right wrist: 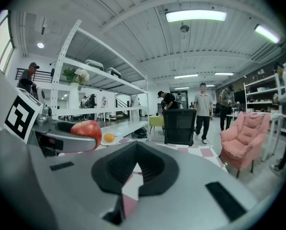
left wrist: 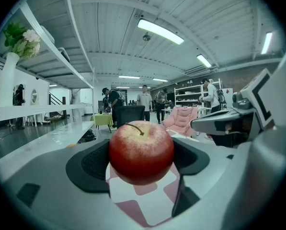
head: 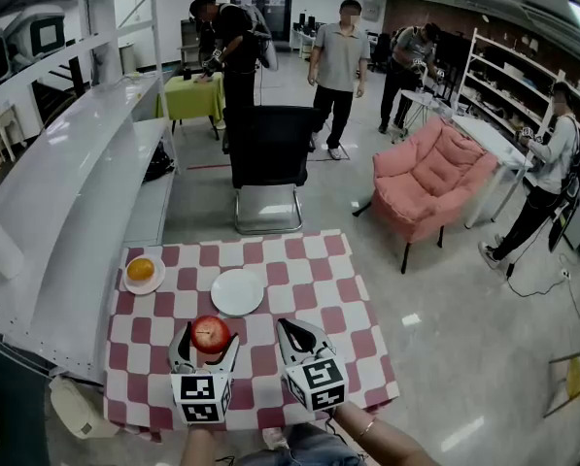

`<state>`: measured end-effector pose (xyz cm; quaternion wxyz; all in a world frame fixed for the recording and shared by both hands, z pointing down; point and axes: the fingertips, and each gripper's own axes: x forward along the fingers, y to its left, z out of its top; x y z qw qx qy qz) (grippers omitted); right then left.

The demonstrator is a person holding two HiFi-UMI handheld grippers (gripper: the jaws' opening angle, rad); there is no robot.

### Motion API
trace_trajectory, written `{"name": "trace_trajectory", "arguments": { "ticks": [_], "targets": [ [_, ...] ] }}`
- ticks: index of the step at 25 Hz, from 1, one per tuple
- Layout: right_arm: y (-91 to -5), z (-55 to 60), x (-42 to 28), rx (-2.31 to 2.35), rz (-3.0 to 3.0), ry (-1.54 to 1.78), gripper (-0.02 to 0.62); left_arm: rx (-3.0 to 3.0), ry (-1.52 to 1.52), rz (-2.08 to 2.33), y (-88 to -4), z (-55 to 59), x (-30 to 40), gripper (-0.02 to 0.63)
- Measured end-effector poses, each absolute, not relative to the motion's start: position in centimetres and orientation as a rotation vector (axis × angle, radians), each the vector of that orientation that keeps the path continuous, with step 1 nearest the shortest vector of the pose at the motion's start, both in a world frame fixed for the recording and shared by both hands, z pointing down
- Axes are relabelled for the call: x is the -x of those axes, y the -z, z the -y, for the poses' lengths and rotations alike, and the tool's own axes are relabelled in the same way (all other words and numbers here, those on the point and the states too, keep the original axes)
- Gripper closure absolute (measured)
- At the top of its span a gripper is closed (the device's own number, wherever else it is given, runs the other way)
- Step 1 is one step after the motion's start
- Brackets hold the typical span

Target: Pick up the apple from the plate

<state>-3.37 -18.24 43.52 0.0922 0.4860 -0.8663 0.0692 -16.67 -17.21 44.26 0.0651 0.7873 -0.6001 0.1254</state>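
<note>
Red apple sat clamped between the jaws of the left gripper, low at the frame's centre, over the checked bench and off the white plate. Beside it, the right gripper had its jaws pressed together on nothing.

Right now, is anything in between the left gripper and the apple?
No, nothing is. The apple sits right between the two jaws of the left gripper, and they press on it from both sides.
</note>
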Motion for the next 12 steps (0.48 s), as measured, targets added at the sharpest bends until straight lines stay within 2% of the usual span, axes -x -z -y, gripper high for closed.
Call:
{"name": "trace_trajectory", "arguments": {
  "ticks": [12],
  "targets": [
    [-44.3,18.7,4.12,-1.449,2.559,-0.223,0.588,-2.383,-0.376,1.787,-44.82,17.91,17.14,0.218]
  ]
}}
